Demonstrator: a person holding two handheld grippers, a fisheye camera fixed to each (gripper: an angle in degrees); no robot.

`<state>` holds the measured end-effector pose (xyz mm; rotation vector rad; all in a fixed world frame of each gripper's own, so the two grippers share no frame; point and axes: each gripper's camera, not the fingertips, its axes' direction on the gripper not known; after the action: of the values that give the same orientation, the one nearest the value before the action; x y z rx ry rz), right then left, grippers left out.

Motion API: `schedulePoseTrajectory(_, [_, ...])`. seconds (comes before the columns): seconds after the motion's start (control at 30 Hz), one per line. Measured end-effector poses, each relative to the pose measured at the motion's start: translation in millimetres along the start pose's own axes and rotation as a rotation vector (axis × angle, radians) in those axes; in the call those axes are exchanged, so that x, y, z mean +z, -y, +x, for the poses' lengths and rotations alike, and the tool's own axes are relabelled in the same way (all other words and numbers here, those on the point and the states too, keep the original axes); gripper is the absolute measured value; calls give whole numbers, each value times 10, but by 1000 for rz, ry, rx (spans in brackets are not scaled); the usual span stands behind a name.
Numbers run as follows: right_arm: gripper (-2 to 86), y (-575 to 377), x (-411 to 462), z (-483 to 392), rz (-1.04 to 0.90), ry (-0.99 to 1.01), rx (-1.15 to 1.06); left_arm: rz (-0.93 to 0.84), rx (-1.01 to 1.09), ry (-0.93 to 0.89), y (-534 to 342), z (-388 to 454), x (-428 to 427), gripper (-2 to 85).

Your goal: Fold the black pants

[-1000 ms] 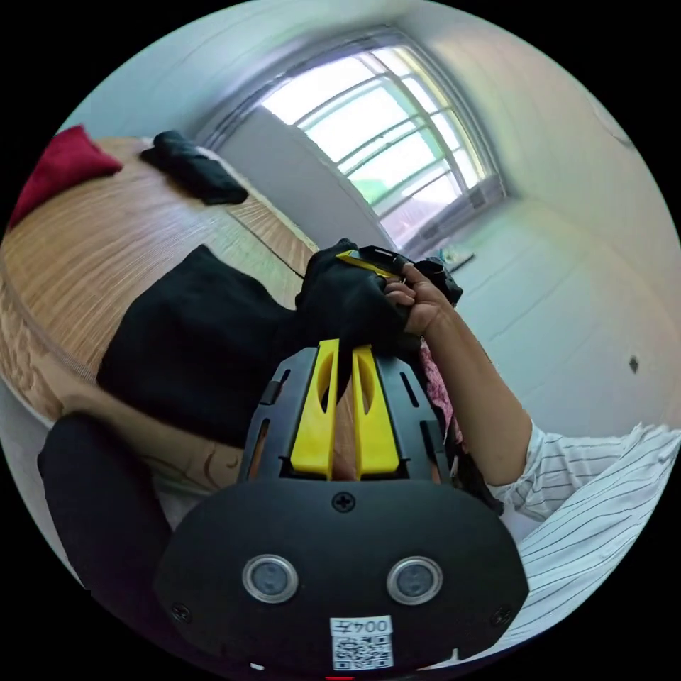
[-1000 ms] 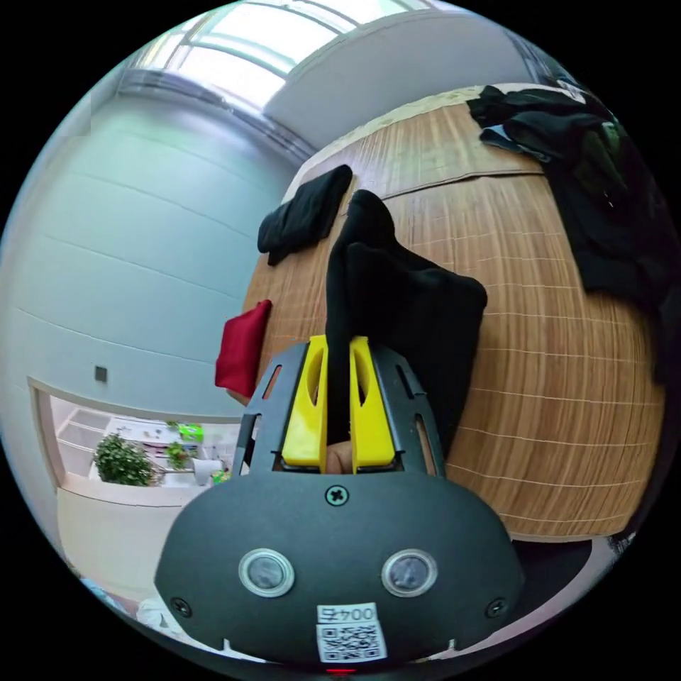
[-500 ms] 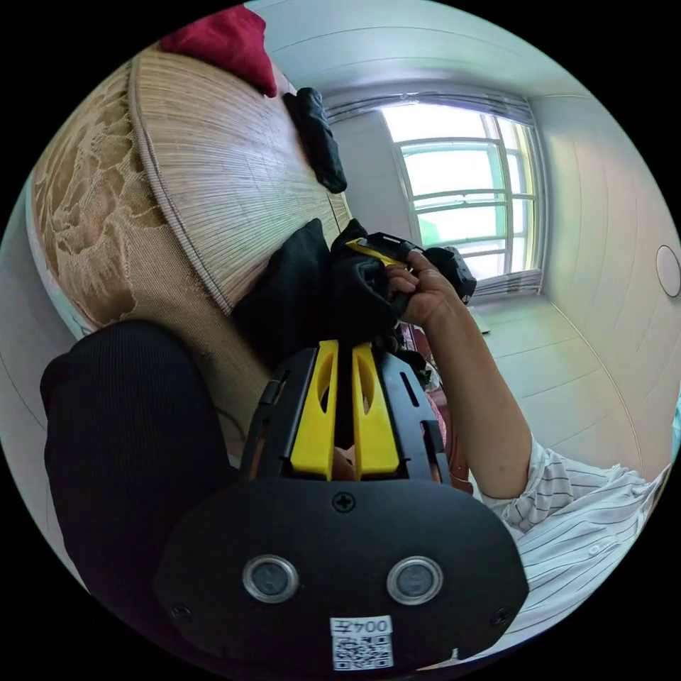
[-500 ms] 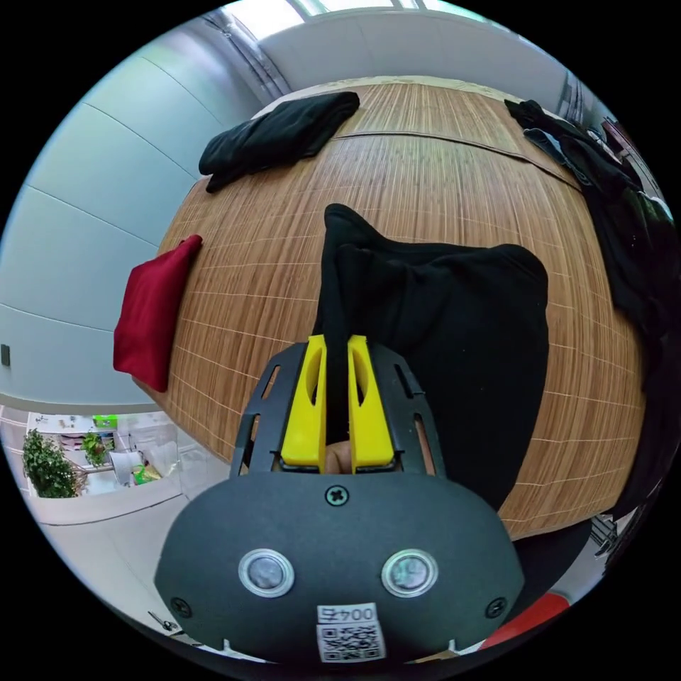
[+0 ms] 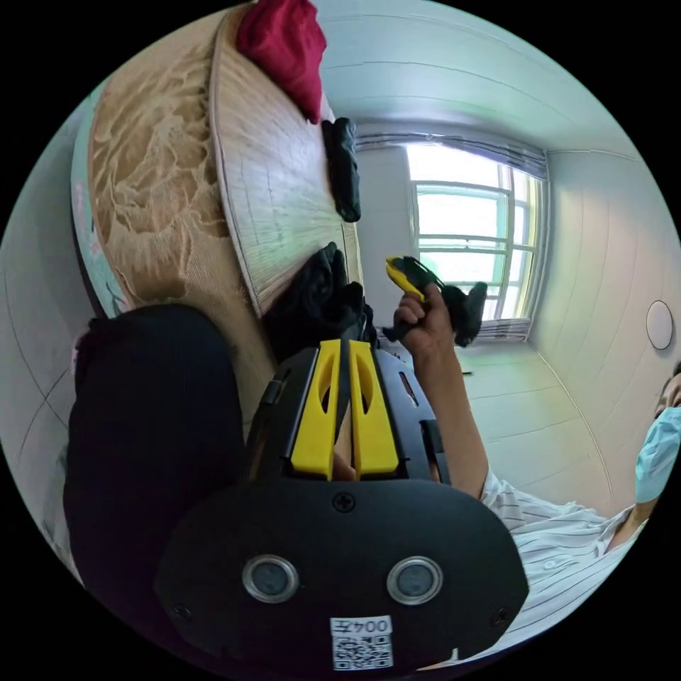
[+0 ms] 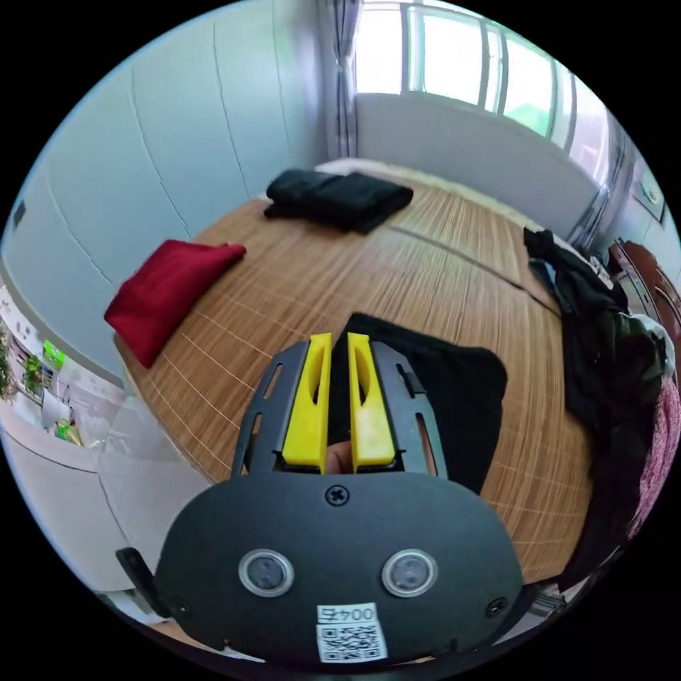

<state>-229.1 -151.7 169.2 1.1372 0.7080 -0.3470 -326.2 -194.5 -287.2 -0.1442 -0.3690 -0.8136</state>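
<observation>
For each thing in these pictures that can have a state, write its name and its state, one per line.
black pants: folded, lying on the mat
left gripper: jaws shut on the pants
right gripper: jaws close together, empty
red cloth: folded
black garment: folded
dark clothes pile: unfolded, heaped

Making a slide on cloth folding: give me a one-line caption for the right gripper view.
Right gripper above black pants lying on a bamboo mat, beside folded red and black garments.
</observation>
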Motion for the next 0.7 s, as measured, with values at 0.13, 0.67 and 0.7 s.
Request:
schedulePoseTrajectory(0.13, [8,-643,-715,629,161,142,40,79,192,91,-91,629,-176,21])
schedulePoseTrajectory(0.67, [70,-2821,-768,1510,-35,284,191,-364,465,555,525,2168,1994,112])
schedulePoseTrajectory(0.7, [70,-2829,-761,1495,-36,286,182,-367,449,547,536,2177,2021,112])
